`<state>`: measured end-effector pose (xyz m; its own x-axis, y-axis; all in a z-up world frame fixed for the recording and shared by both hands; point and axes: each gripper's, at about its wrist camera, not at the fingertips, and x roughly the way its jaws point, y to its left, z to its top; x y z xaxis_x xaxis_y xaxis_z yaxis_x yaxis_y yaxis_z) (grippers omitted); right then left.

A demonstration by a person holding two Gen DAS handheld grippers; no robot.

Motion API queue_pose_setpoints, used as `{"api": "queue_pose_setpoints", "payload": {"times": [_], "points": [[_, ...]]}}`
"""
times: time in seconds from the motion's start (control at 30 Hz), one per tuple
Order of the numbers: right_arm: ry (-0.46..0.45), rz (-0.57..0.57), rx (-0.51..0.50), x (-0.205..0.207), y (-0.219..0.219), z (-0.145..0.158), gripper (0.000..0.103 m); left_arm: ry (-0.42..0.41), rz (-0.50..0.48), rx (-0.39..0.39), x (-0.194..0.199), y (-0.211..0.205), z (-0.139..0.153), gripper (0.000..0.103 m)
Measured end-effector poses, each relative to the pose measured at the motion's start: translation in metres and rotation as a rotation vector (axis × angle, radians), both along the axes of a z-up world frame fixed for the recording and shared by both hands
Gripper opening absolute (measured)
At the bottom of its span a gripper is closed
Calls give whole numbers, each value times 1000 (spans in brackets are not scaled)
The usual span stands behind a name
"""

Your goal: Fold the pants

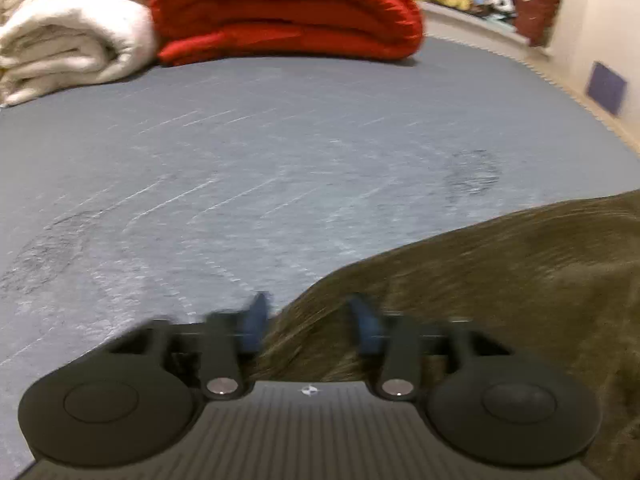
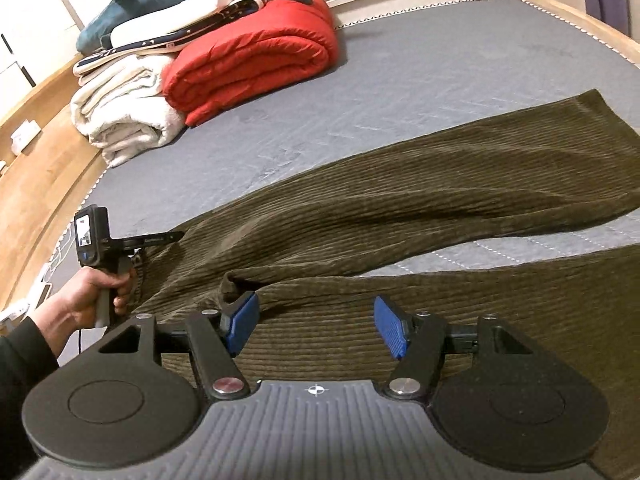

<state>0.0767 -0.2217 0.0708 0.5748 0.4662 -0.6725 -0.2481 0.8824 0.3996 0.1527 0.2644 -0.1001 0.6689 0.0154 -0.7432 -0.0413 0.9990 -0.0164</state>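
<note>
My left gripper [image 1: 310,322] straddles the olive corduroy pants [image 2: 400,208] edge; pinch unclear through blur. My right gripper [image 2: 316,326] stands spread over the waistband.

Ahead of you the grey-blue quilted mattress top [image 1: 248,168] lies bare and open. At its far end a folded red quilt [image 2: 256,56] and a rolled cream blanket [image 2: 124,124] stand touching, side by side. The olive-brown corduroy pants [image 2: 400,208] spread across the near side, with a strip of bare mattress between the two legs to your right.
</note>
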Motion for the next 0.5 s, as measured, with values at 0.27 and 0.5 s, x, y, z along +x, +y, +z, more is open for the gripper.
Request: {"api": "queue_pose_setpoints", "payload": {"times": [0.27,0.5], "points": [[-31,-71,-70,0,-11,-5,66,-107,-102,142,-27,-28,30,12],[-44,-215,-110,17,-42,-13,66,-215,-240,165,-103,-64,101,10]]}}
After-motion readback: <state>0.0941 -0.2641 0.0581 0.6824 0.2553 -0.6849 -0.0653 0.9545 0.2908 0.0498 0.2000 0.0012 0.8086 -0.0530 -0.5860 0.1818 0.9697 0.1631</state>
